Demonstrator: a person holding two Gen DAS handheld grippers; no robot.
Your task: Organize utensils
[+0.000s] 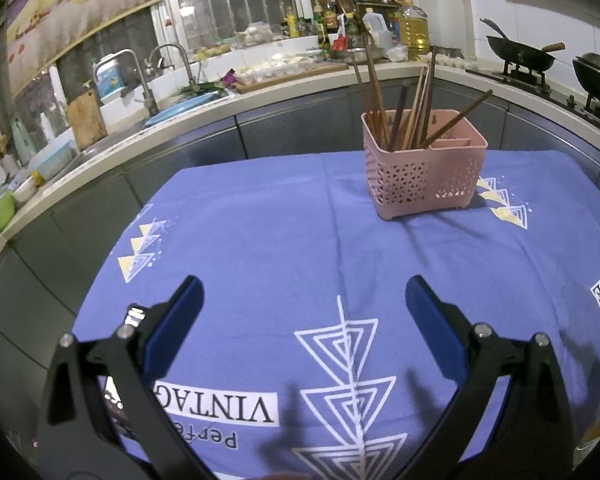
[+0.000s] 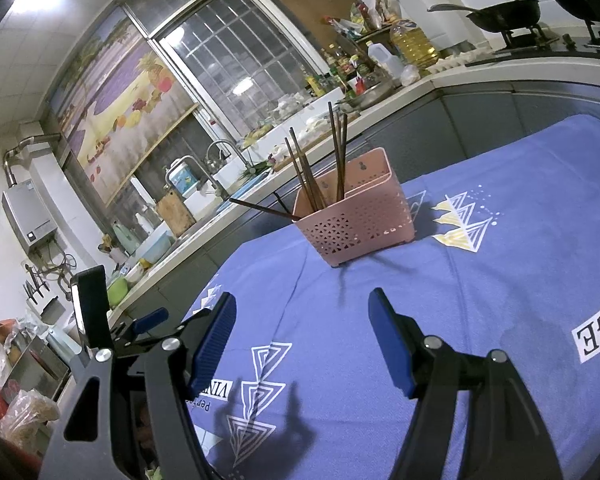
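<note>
A pink perforated utensil basket stands on the blue tablecloth toward the table's far side. Several brown chopsticks stand upright and slanted in one of its compartments; a divider shows inside. My left gripper is open over the near part of the cloth, well short of the basket, with nothing between its blue pads. My right gripper is also open and empty, a little in front of the basket. The left gripper's body shows at the right wrist view's left edge.
A kitchen counter curves behind the table with a sink and taps, bottles and an oil jug. Woks sit on a stove at the right. Grey cabinet fronts lie below the counter.
</note>
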